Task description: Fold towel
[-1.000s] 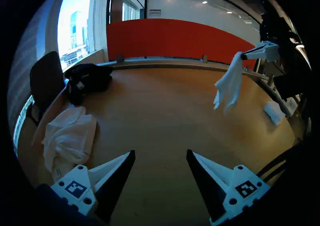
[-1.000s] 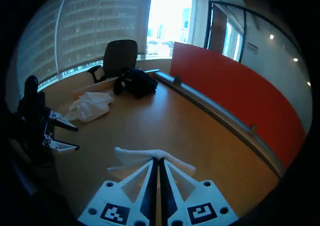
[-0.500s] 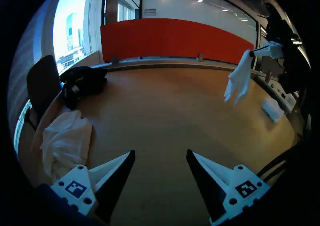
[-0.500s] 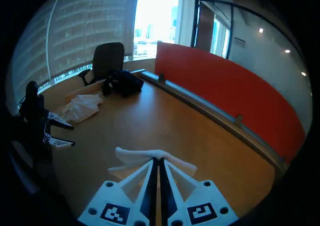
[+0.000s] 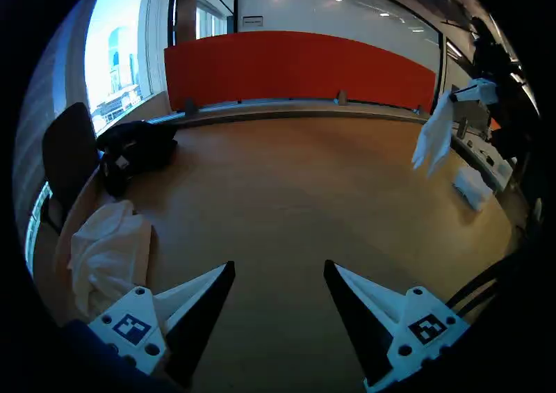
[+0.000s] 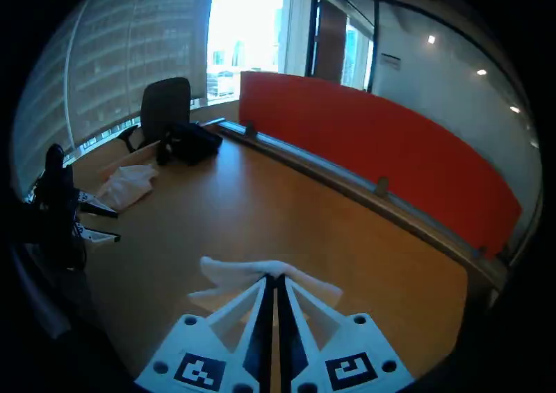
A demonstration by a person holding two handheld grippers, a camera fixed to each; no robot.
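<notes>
The right gripper [image 6: 273, 279] is closed on a white towel [image 6: 233, 271]. Both fingers press together on the cloth, which spreads out to either side of the tips. In the left gripper view this towel hangs down from that gripper, above the worktop [image 5: 292, 184], far ahead and to the right of the left gripper [image 5: 278, 264]. The left gripper has its fingers wide apart, with only the bare wood of the worktop between them. To its left, near the edge of the worktop, lies a crumpled pile of white cloth [image 5: 108, 254]. Farther ahead on that side is a black bag [image 5: 135, 153], and a dark chair [image 5: 66, 153] stands just beyond the edge. On the right side, below the hanging towel, a small folded white cloth [image 5: 472, 186] lies flat on the worktop. A red partition [image 5: 299, 66] runs along the far edge, ahead of the left gripper.
</notes>
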